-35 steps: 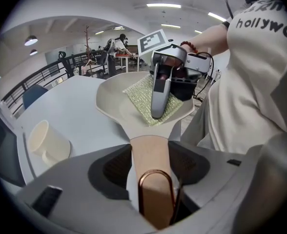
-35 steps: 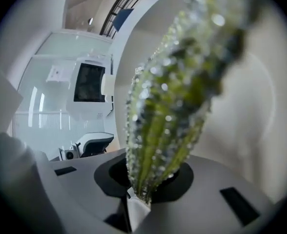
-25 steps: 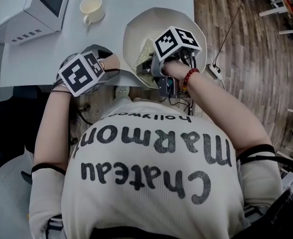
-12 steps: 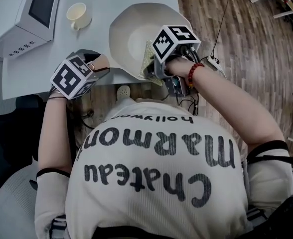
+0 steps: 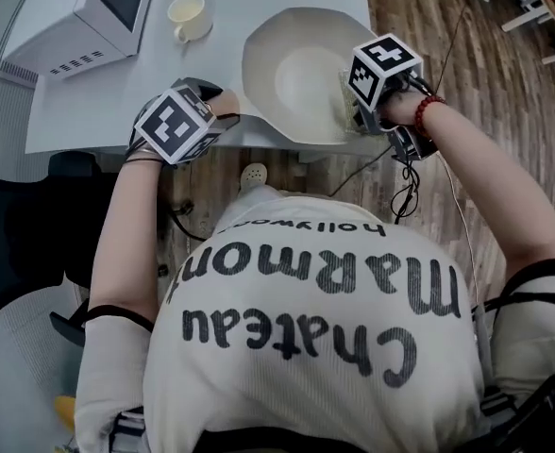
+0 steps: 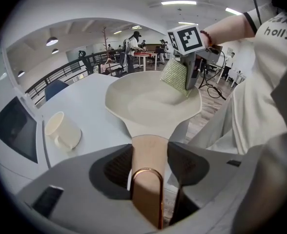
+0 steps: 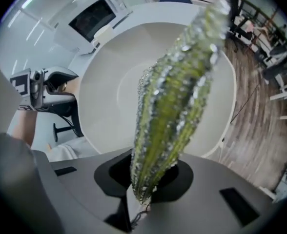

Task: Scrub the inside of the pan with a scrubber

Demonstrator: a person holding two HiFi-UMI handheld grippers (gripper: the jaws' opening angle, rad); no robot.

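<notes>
while left gripper [image 6: 148,179] clamps pan handle [image 6: 150,152], right gripper [image 7: 151,179] pinches scrubber [image 7: 177,96].

One pan [image 5: 296,78], one scrubber [image 7: 175,96], one cup [image 5: 189,12] and one microwave [image 5: 98,17] are counted on one table [image 5: 89,111]. Two grippers are recorded, namely the left gripper [image 6: 150,165] and the right gripper [image 7: 151,177], and two marker cubes [image 5: 174,125] are recorded, one per gripper. One beaded bracelet [image 5: 427,109] is noted; the figures [image 6: 131,43] in the far background are too small to be counted.
</notes>
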